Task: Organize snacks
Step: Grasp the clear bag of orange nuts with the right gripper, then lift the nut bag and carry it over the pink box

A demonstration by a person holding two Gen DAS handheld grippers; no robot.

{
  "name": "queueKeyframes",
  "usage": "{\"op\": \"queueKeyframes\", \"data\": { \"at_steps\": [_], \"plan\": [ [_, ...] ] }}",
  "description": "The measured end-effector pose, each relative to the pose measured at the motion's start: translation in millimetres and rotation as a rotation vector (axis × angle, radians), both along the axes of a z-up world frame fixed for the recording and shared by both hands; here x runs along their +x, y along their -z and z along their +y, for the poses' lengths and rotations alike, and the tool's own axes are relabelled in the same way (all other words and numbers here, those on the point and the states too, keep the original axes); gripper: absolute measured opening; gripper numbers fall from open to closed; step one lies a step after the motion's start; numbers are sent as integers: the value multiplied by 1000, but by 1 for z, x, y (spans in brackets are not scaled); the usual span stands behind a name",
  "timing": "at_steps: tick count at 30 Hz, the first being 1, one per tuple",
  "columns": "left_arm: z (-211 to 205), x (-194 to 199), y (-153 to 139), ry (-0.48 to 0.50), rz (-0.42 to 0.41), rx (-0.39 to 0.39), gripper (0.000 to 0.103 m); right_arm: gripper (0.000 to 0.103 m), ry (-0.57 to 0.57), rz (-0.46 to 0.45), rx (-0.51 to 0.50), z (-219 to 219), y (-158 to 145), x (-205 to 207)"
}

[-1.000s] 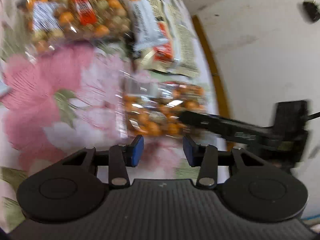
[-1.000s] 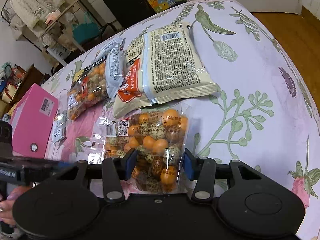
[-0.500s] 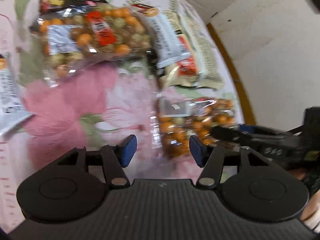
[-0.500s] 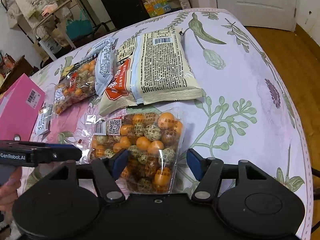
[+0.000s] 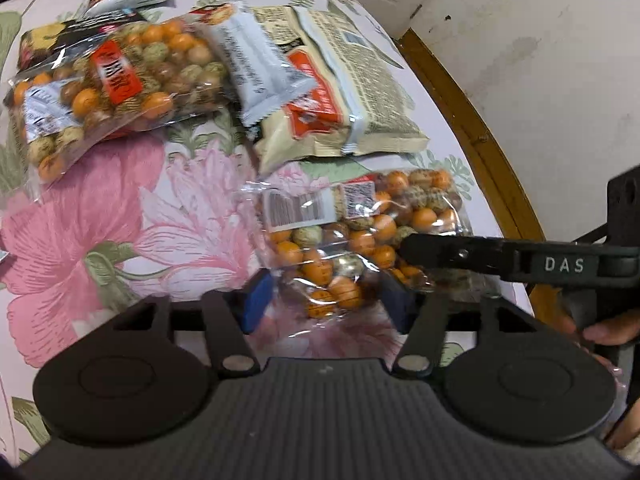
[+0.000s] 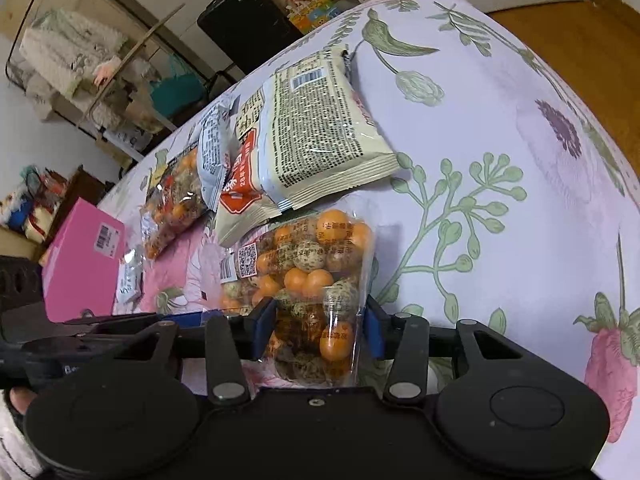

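Observation:
A clear bag of orange and speckled coated nuts [image 5: 360, 224] [image 6: 308, 280] lies on the floral tablecloth [image 5: 120, 220]. My right gripper [image 6: 318, 332] straddles the bag's near end. Its jaws are closing and both blue pads press on the bag's sides. In the left wrist view one of the right gripper's black fingers [image 5: 448, 252] reaches in from the right across the bag. My left gripper [image 5: 326, 302] stands at the bag's other end. Its jaws are opening, with the bag's clear edge between the pads and not pinched.
A second bag of nuts [image 5: 108, 84] lies at the far left, with a white bar wrapper [image 5: 256, 68] and beige packets [image 5: 352, 92] behind the near bag. A pink box [image 6: 84, 264] stands at the table's left. The table edge [image 5: 460, 128] curves close on the right.
My left gripper slid right until the nut bag sat between its pads, and its jaws widened. My right gripper opened around the bag, then closed on it again.

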State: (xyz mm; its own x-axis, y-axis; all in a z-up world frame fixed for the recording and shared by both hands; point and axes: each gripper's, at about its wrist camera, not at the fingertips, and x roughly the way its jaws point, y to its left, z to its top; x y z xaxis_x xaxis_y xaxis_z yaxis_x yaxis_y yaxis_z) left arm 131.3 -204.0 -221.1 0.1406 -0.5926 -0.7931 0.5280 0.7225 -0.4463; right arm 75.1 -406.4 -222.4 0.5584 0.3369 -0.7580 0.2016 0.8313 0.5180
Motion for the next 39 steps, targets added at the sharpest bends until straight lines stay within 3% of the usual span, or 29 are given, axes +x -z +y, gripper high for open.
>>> {"op": "queueKeyframes", "data": {
  "at_steps": [2, 5, 11, 17, 39],
  "plan": [
    [-5, -4, -2, -9, -5, 16, 68, 51, 1, 9, -2, 1, -1, 1],
    [-12, -5, -5, 0, -21, 53, 63, 51, 3, 26, -1, 1, -4, 3],
    [3, -5, -15, 33, 49, 88, 62, 50, -34, 65, 10, 9, -11, 3],
    [13, -18, -25, 38, 58, 160, 62, 50, -88, 90, -28, 36, -24, 3],
    [112, -21, -81, -30, 152, 181, 62, 50, -247, 146, -55, 124, -81, 14]
  ]
}}
